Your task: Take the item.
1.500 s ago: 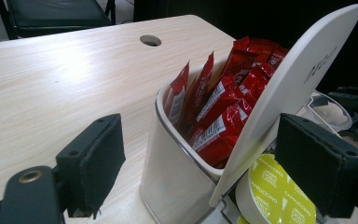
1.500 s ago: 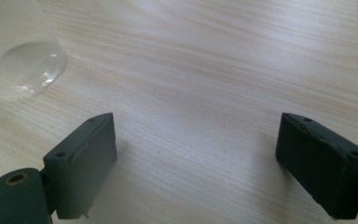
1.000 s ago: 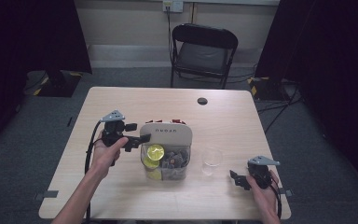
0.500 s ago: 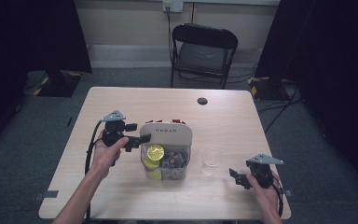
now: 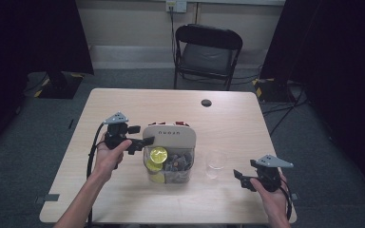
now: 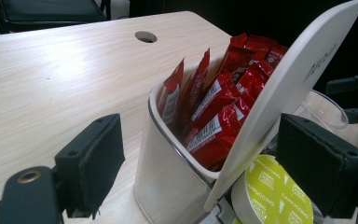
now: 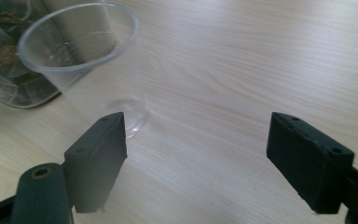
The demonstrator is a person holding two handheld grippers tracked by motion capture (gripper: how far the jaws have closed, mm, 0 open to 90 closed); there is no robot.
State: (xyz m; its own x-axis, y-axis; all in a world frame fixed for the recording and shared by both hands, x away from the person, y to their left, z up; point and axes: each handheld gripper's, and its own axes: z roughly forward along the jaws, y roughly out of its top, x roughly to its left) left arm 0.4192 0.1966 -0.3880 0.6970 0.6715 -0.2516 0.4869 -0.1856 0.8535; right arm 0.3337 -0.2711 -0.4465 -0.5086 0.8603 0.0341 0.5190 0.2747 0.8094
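A clear container (image 5: 168, 166) with its white lid (image 5: 169, 135) tilted up stands mid-table. It holds red sachets (image 6: 214, 107), yellow capsules (image 5: 158, 154) and dark pods (image 5: 179, 161). My left gripper (image 5: 142, 144) reaches it from the left. In the left gripper view its jaws stand open (image 6: 207, 163) around the container's corner, and the left pad (image 6: 93, 161) is apart from the wall. A clear plastic cup (image 5: 216, 164) stands right of the container. My right gripper (image 5: 241, 179) hovers right of the cup (image 7: 77, 44), open (image 7: 205, 158). Its jaws have just been closing a little, with only bare table between them.
A black folding chair (image 5: 208, 52) stands beyond the table's far edge. A dark round grommet (image 5: 206, 102) sits in the tabletop (image 5: 247, 128) near that edge. Cables trail from both grippers, and dark curtains flank the room.
My right gripper has lifted a little off the table near the front right corner. The left gripper, container and cup have not moved.
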